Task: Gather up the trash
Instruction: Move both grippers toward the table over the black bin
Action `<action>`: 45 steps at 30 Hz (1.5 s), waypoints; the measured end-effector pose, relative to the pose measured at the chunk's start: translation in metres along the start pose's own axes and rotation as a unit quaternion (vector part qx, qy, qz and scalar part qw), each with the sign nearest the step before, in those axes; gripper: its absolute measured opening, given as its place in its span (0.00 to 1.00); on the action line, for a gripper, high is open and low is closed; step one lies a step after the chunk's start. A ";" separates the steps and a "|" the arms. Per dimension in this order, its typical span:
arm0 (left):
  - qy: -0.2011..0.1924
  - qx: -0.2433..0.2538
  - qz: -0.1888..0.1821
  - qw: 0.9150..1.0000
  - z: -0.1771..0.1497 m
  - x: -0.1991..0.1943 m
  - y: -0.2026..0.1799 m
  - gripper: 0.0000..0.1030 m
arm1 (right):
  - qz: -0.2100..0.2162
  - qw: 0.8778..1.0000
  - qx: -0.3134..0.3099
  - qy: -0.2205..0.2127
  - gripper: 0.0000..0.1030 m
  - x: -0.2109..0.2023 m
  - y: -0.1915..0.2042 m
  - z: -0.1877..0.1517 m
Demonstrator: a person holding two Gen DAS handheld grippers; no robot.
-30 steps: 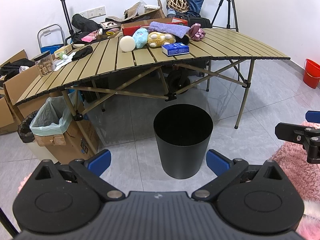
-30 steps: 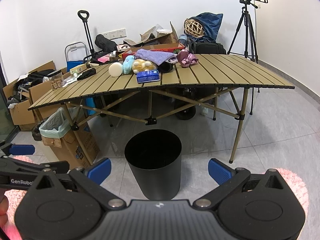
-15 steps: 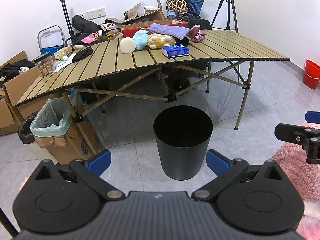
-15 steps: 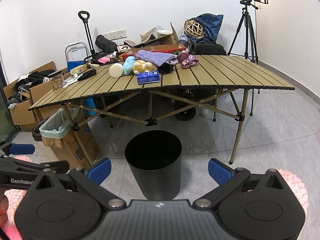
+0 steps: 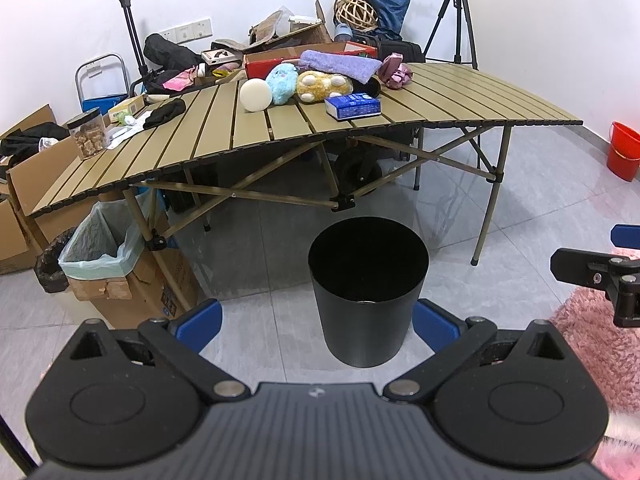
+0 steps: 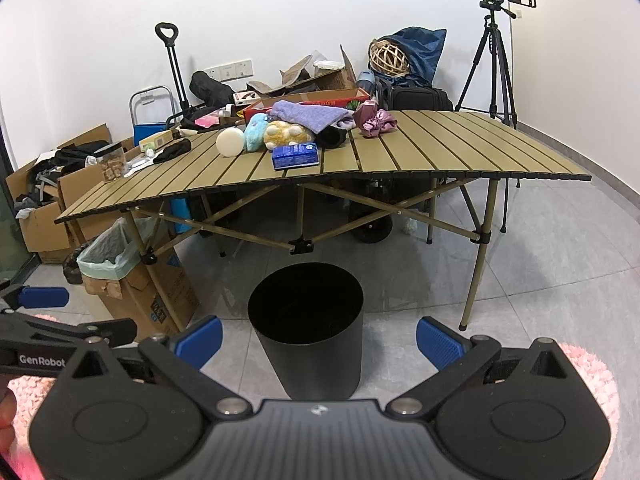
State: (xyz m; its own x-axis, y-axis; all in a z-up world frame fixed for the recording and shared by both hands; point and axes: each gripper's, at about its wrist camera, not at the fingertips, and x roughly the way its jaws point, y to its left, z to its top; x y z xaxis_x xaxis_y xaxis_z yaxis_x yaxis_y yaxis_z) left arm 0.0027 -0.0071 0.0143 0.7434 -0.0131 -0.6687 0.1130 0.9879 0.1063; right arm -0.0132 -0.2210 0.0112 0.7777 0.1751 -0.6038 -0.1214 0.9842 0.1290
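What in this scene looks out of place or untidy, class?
The folding table carries a jumbled heap at its back edge: plush toys, a purple towel and a blue packet. The black bin on the floor stands upright and looks empty.

A black bin [image 5: 368, 292] stands on pale grey floor tiles [image 5: 520, 216] before a tan slatted table [image 5: 460, 96]. On the table lie a blue box [image 5: 352, 106], a cream ball [image 5: 255, 95], a light blue plush toy [image 5: 281, 82], a yellow plush toy [image 5: 322, 86] and a lilac cloth [image 5: 340, 64]. Far right sits a red bucket [image 5: 623, 151], near right a pink rug [image 5: 600, 336]
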 end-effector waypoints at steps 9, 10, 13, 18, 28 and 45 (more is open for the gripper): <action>-0.007 -0.006 0.006 1.000 0.002 0.014 0.007 1.00 | -0.004 1.000 0.000 -0.005 1.00 0.019 -0.001 0.009; -0.008 -0.008 0.007 1.000 0.004 0.016 0.008 1.00 | -0.004 1.000 0.000 -0.005 1.00 0.017 -0.001 0.008; -0.011 -0.012 0.009 1.000 0.008 0.022 0.012 1.00 | -0.004 1.000 -0.001 -0.006 1.00 0.024 -0.001 0.012; -0.014 -0.018 0.016 1.000 0.016 0.031 0.019 1.00 | -0.001 1.000 0.000 -0.010 1.00 0.036 0.000 0.020; -0.031 -0.031 0.028 0.999 0.041 0.052 0.033 1.00 | 0.008 1.000 0.006 -0.025 1.00 0.065 0.003 0.044; -0.068 -0.071 0.045 0.994 0.101 0.110 0.062 1.00 | 0.023 0.997 0.014 -0.066 1.00 0.143 0.009 0.102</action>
State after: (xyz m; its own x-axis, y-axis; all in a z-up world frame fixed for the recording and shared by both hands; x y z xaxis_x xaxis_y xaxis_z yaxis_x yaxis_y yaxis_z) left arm 0.1577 0.0374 0.0214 0.8296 0.0657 -0.5545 -0.0460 0.9977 0.0494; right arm 0.1596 -0.1894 0.0063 0.8466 0.2129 -0.4878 -0.1425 0.9737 0.1777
